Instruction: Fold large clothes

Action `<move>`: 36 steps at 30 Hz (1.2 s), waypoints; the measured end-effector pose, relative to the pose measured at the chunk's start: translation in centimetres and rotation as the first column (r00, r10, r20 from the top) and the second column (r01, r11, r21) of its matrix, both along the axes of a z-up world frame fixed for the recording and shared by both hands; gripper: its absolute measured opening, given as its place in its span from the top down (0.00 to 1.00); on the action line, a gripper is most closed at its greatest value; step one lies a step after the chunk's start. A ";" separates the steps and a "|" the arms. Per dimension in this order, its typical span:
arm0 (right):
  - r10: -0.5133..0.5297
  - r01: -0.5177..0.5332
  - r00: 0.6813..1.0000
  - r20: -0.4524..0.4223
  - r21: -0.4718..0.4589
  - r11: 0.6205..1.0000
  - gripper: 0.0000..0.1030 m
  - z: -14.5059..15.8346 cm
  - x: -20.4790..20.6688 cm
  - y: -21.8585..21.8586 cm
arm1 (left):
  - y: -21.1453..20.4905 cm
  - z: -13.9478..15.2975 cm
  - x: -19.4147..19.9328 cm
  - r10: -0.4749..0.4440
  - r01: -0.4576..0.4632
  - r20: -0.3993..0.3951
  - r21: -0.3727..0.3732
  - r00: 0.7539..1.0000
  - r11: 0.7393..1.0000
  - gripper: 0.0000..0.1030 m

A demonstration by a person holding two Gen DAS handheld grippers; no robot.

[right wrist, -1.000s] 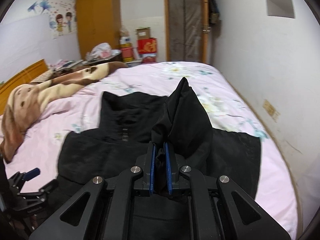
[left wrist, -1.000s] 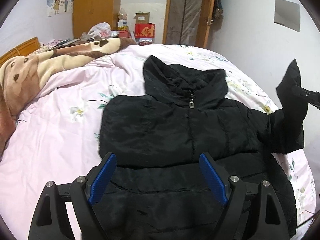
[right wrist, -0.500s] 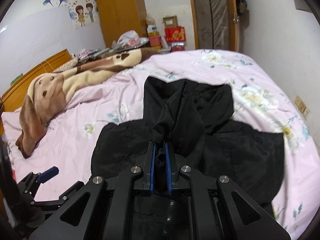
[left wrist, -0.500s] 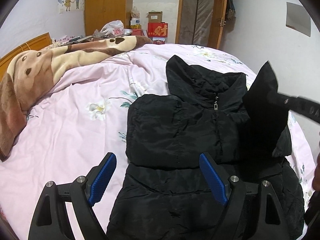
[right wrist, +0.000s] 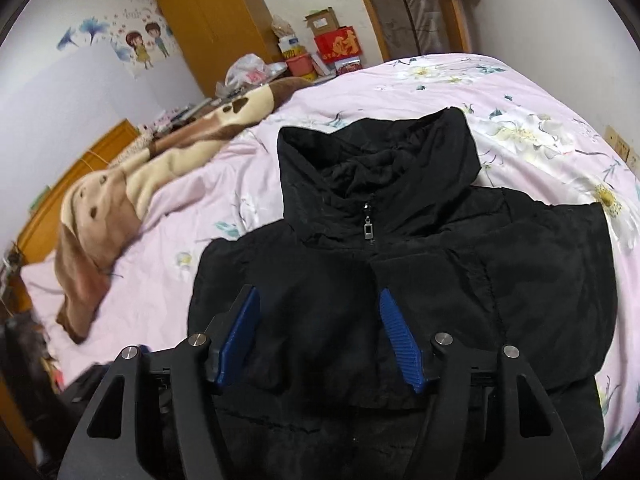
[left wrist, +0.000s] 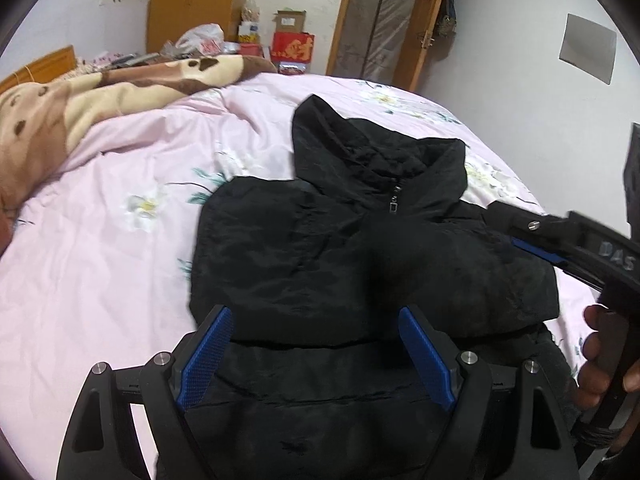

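A black padded jacket (left wrist: pixel 320 248) lies front-up on the pink floral bedspread (left wrist: pixel 120 208), collar toward the far side, zipper closed. Both sleeves lie folded across its chest; the right sleeve (left wrist: pixel 460 276) rests on top. It also shows in the right wrist view (right wrist: pixel 400 280). My left gripper (left wrist: pixel 316 352) is open and empty, hovering over the jacket's lower body. My right gripper (right wrist: pixel 320 336) is open and empty just above the folded sleeve; it also shows from the side at the right of the left wrist view (left wrist: pixel 560 244).
A brown and cream blanket (left wrist: pixel 80 104) is bunched along the bed's left side. A wooden headboard (right wrist: pixel 60 200) stands at left. A cluttered table with boxes and bags (left wrist: pixel 256 44), a wardrobe (left wrist: pixel 192 4) and a door (left wrist: pixel 384 24) stand beyond the bed.
My right gripper carried the right sleeve leftward across the jacket's chest, lowered it, and opened, letting it go. The left gripper stayed open over the hem.
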State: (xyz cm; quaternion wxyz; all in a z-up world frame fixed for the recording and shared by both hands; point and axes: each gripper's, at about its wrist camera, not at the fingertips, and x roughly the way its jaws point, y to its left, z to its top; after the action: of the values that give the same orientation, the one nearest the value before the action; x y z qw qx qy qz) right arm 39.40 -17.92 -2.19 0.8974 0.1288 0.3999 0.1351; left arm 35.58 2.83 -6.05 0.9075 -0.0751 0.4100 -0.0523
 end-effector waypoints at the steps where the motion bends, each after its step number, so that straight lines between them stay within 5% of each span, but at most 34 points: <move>1: -0.005 0.005 1.000 0.006 0.009 1.000 0.38 0.3 -0.2 -0.4 | -0.4 0.0 0.2 -0.009 0.009 0.001 -0.002 1.000 1.000 0.18; 7: -0.083 0.084 0.996 0.019 -0.005 0.996 0.38 0.8 -0.7 -4.1 | -2.6 -1.1 3.1 -0.063 0.062 -0.039 -0.024 0.997 0.998 0.16; 15: -0.201 0.201 0.980 0.010 -0.099 0.975 0.38 -0.8 -1.9 -9.4 | -4.9 -5.3 7.4 -0.016 0.017 -0.155 0.000 0.988 1.000 0.17; 18: -0.213 0.212 0.977 0.004 -0.111 0.971 0.38 -1.3 -1.9 -10.3 | -5.8 -5.9 7.5 -0.037 0.035 -0.160 -0.015 0.986 0.999 0.46; 20: -0.219 0.218 0.976 0.005 -0.115 0.969 0.38 -1.4 -2.0 -10.8 | -6.8 -5.5 7.2 -0.044 0.050 -0.129 0.045 0.991 0.998 0.73; 22: -0.225 0.225 0.974 0.008 -0.114 0.968 0.38 -1.5 -2.2 -11.2 | -7.4 -4.5 6.8 -0.076 0.082 -0.092 0.065 0.993 0.994 0.86; 31: -0.343 0.353 0.935 0.093 -0.138 0.925 0.38 0.3 -3.6 -15.2 | -5.8 2.3 7.3 -0.060 0.053 0.107 0.069 0.992 0.996 0.89; 36: -0.363 0.369 0.929 0.065 -0.176 0.913 0.38 -0.6 -2.4 -16.0 | -3.7 3.0 8.0 -0.012 -0.001 0.143 0.091 0.990 0.996 0.89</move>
State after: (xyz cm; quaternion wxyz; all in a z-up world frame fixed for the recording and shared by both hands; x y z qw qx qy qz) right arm 37.02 -33.92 -2.76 0.9208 0.1154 0.3656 -0.0712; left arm 43.55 -0.90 -3.07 0.9370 -0.0288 0.3456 -0.0414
